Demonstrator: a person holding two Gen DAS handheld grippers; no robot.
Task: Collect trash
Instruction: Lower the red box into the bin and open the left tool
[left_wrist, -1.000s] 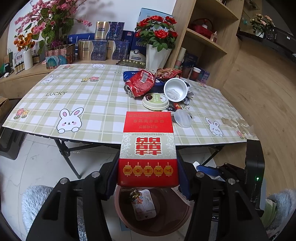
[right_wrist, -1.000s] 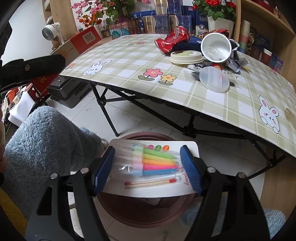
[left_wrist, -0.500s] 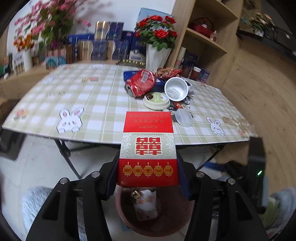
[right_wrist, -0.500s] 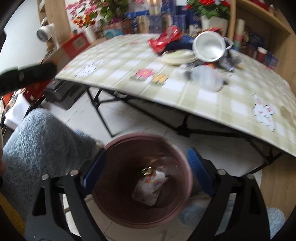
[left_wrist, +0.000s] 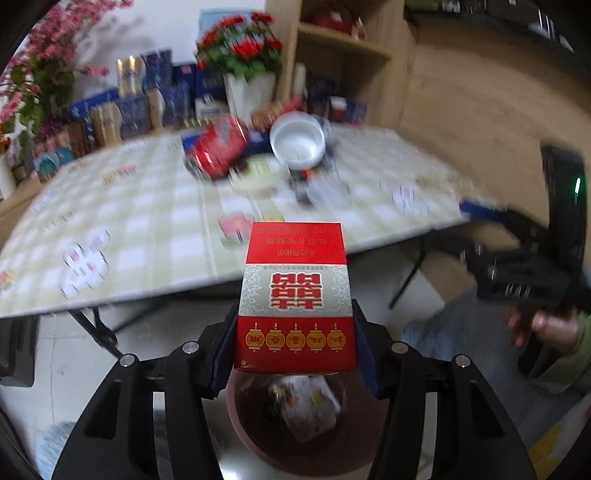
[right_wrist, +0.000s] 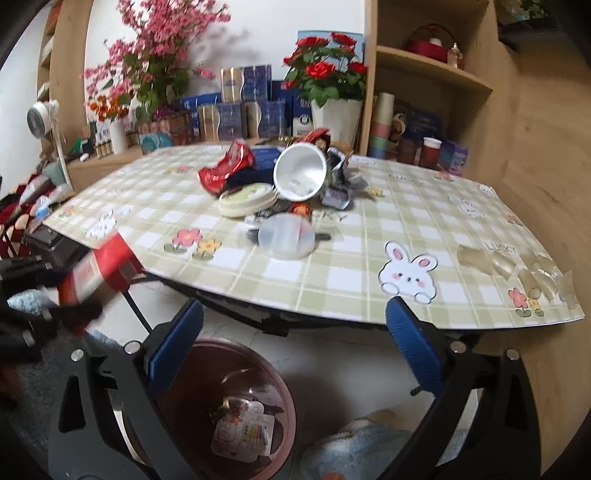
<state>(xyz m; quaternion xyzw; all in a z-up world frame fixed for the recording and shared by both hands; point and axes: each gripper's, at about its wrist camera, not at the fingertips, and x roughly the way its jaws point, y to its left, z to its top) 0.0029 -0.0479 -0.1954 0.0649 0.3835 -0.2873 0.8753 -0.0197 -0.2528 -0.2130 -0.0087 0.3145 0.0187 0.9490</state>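
Box (left_wrist: 295, 295) between left claw (left_wrist: 295, 347) pads

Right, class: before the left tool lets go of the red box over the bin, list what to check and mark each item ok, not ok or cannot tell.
1. Red box clamped in the left tool: ok.
2. Box above the bin: ok in the left wrist view.
3. Right tool open and empty, its jaws having just been opening: ok.
4. Candle packet already in the bin: ok.
5. Room left in the bin: ok.
6. Right tool clear of the box's fall: cannot tell.
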